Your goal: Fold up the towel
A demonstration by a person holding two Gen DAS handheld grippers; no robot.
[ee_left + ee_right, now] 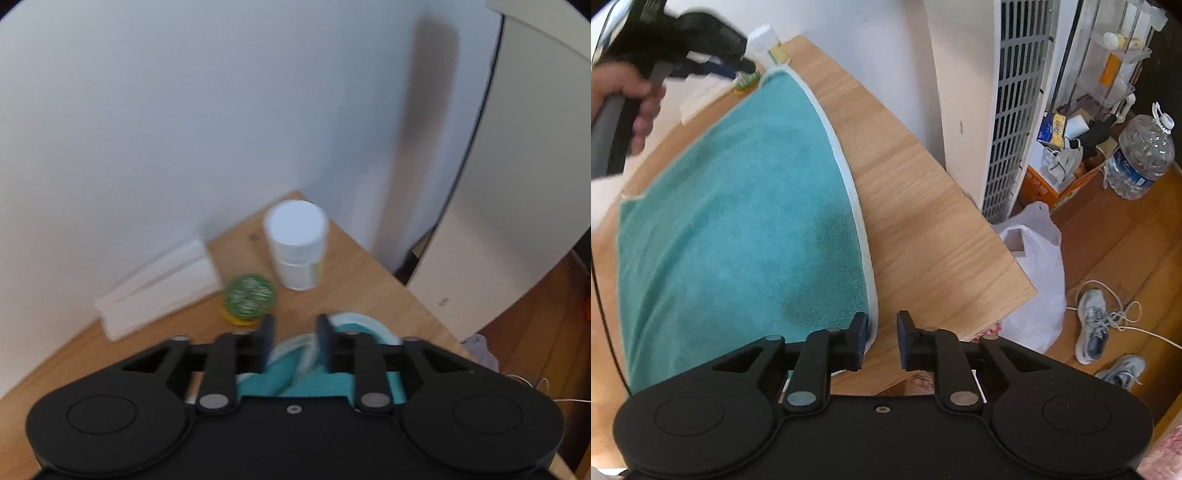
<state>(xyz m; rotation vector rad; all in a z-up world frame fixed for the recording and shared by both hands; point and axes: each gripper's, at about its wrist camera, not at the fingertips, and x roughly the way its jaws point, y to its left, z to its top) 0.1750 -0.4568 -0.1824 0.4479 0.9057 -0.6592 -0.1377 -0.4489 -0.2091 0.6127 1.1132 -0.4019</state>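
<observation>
Towel: the teal towel with a pale hem lies spread across the wooden worktop, filling the left and centre of the right wrist view; its lower edge is hidden behind the gripper body.
Towel, left wrist view: a bunched fold of it rises between the fingers at bottom centre; the picture is blurred, and most of the cloth is hidden under the black body.
Left gripper: the left gripper has its fingers narrow, with towel between them; whether the pads press the cloth I cannot tell.
Right gripper: the right gripper stands with fingers narrowly apart and nothing between them, the left finger just over the towel's hem.
Hand: a hand at the upper left of the right wrist view grips the left gripper's handle, smeared and cut off by the frame.
Behind the towel: a green-lidded jar, a white bottle and a white box, all soft-edged; labels unreadable.
Floor, right side: a white plastic bag, sneakers and a water jug.
</observation>
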